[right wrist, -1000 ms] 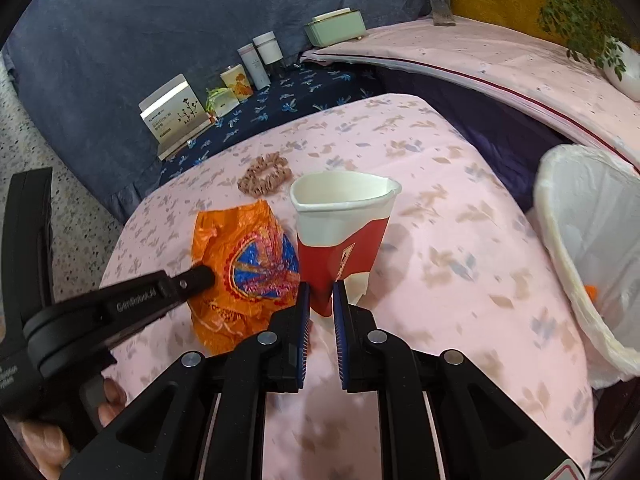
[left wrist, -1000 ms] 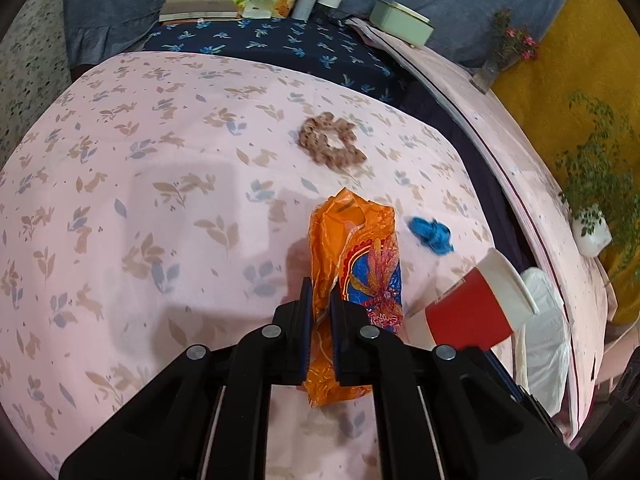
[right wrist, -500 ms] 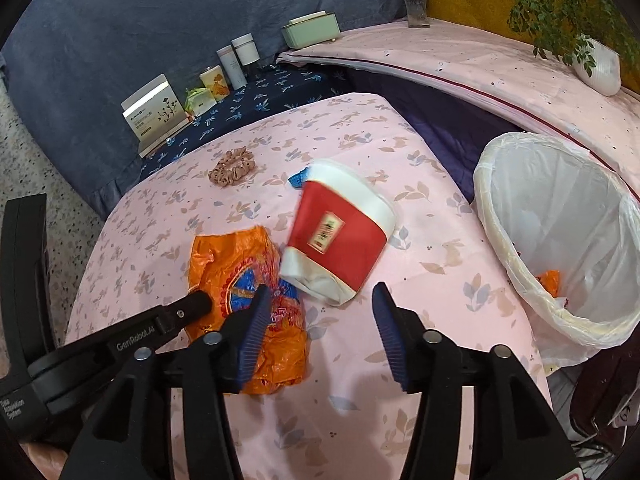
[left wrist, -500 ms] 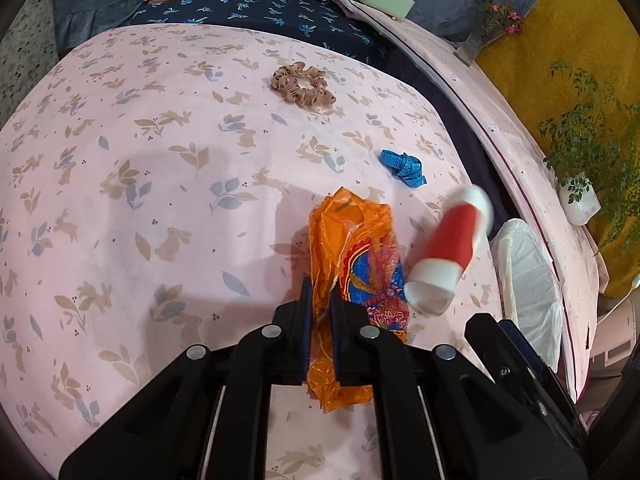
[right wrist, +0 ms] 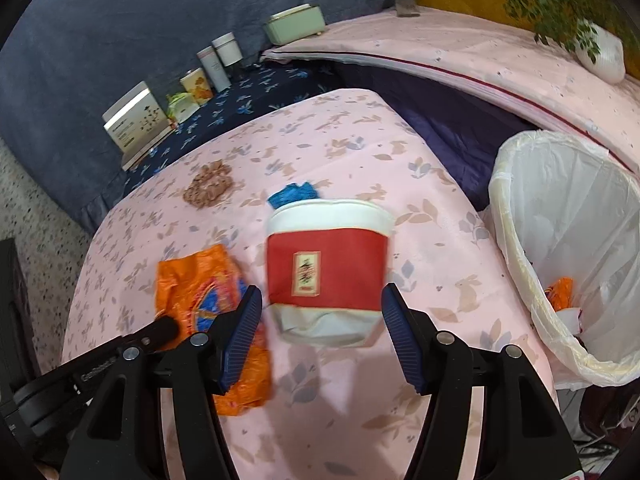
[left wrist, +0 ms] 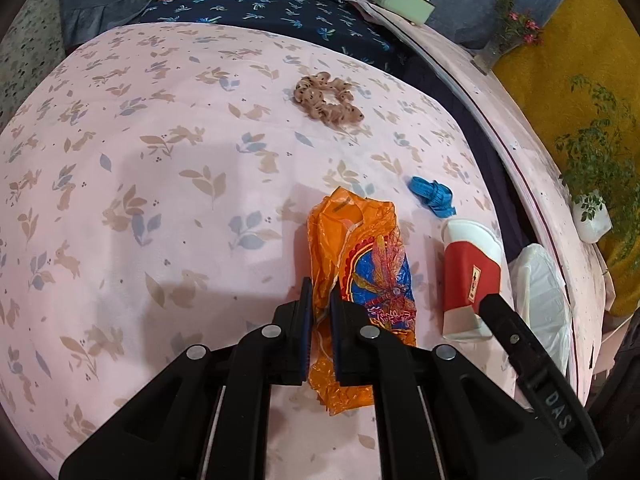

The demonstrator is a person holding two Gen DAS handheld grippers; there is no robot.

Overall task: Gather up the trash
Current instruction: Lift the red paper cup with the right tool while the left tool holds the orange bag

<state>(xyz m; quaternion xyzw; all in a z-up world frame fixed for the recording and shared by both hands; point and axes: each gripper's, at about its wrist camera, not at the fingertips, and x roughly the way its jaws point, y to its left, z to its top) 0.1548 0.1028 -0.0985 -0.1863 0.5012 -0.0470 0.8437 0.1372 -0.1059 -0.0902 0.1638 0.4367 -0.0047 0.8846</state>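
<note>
My left gripper (left wrist: 319,312) is shut on an orange snack wrapper (left wrist: 360,272) with a blue dragonfly print, which also shows in the right wrist view (right wrist: 200,296). A red and white paper cup (right wrist: 326,272) lies on its side, blurred, between the wide-open fingers of my right gripper (right wrist: 322,322), not held. The cup (left wrist: 470,276) also shows at the right in the left wrist view, beside the wrapper. A white-lined trash bin (right wrist: 568,256) stands right of the bed edge, with an orange scrap inside.
On the pink rabbit-print cover (left wrist: 160,200) lie a brown scrunchie (left wrist: 328,98) and a blue crumpled piece (left wrist: 432,196). Boxes, tubes and a green case (left wrist: 402,0) stand at the back. A potted plant (left wrist: 592,216) sits at the far right.
My right gripper opened wide and let go of the cup, which tipped from upright onto its side. My left gripper stays shut on the wrapper.
</note>
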